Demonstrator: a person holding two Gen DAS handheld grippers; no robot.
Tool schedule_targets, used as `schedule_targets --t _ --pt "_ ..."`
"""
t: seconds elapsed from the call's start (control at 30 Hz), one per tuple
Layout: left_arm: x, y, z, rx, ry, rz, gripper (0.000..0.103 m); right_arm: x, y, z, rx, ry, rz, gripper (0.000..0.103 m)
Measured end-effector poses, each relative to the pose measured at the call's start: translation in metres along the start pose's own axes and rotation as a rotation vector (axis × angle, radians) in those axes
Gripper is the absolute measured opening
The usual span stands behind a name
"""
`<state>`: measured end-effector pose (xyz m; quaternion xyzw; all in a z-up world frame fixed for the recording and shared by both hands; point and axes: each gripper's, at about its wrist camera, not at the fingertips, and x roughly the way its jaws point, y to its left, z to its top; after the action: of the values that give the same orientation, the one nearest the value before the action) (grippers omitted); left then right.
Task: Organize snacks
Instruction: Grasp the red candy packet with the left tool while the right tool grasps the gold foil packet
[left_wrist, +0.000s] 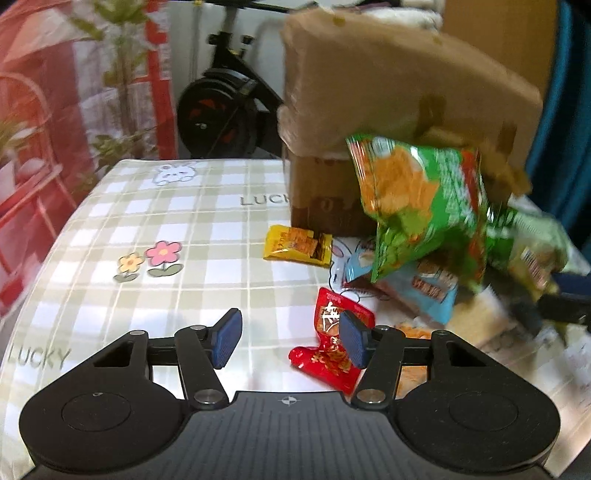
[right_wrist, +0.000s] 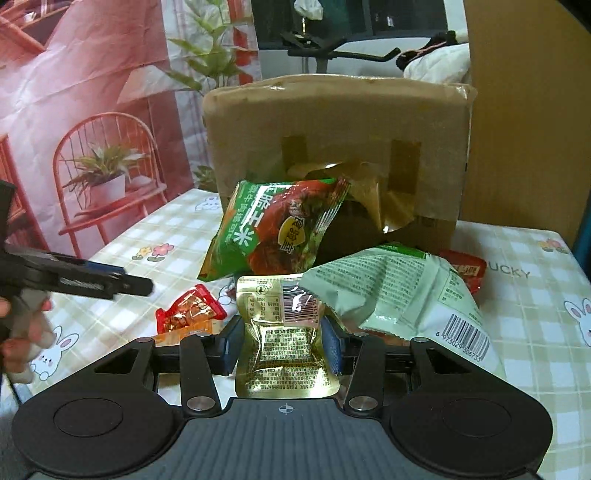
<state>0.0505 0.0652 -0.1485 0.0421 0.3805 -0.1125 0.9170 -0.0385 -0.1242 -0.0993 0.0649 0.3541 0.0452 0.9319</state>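
My right gripper (right_wrist: 282, 349) is shut on a gold foil snack packet (right_wrist: 284, 332) with a barcode. Beyond it a green snack bag (right_wrist: 273, 229) leans against a cardboard box (right_wrist: 332, 147), with a pale green bag (right_wrist: 399, 291) to its right and a red packet (right_wrist: 188, 308) to its left. My left gripper (left_wrist: 290, 339) is open and empty above the checked tablecloth (left_wrist: 147, 229), its right pad in front of a red packet (left_wrist: 332, 347). In the left wrist view a green bag (left_wrist: 417, 206), blurred, stands before the box (left_wrist: 388, 92). A yellow packet (left_wrist: 297, 245) lies near the box.
A blue packet (left_wrist: 417, 284) lies under the green bag. Another red packet (right_wrist: 463, 271) lies by the box's right corner. The left gripper and hand show at the left of the right wrist view (right_wrist: 74, 277). An exercise bike (left_wrist: 221, 110) and a pink backdrop (right_wrist: 74, 92) stand behind the table.
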Motion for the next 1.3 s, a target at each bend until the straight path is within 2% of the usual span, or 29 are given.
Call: schedule_targets --t 0.27,0.4,0.53,0.7,1.07,1.3 --pt "0.029 -0.015 -0.012 0.070 0.065 -0.115 0.062 0.008 -0.005 -0.003 0.011 0.025 -0.007 0.042" --pt "0.037 -0.023 -0.017 0.096 0.091 -0.094 0.062 0.014 -0.007 -0.004 0.018 0.035 -0.003 0.042" --pt "0.038 -0.027 -0.020 0.114 0.073 -0.062 0.062 0.017 -0.006 -0.004 0.023 0.038 0.006 0.042" --pt "0.035 -0.019 -0.016 0.056 0.072 -0.056 0.044 0.020 -0.009 -0.006 0.029 0.047 0.013 0.042" --pt "0.046 -0.013 -0.003 -0.026 0.088 -0.085 0.050 0.019 -0.012 -0.007 0.041 0.045 0.024 0.042" --pt "0.053 -0.021 -0.001 0.043 0.080 -0.073 0.059 0.025 -0.017 -0.007 0.055 0.051 0.031 0.042"
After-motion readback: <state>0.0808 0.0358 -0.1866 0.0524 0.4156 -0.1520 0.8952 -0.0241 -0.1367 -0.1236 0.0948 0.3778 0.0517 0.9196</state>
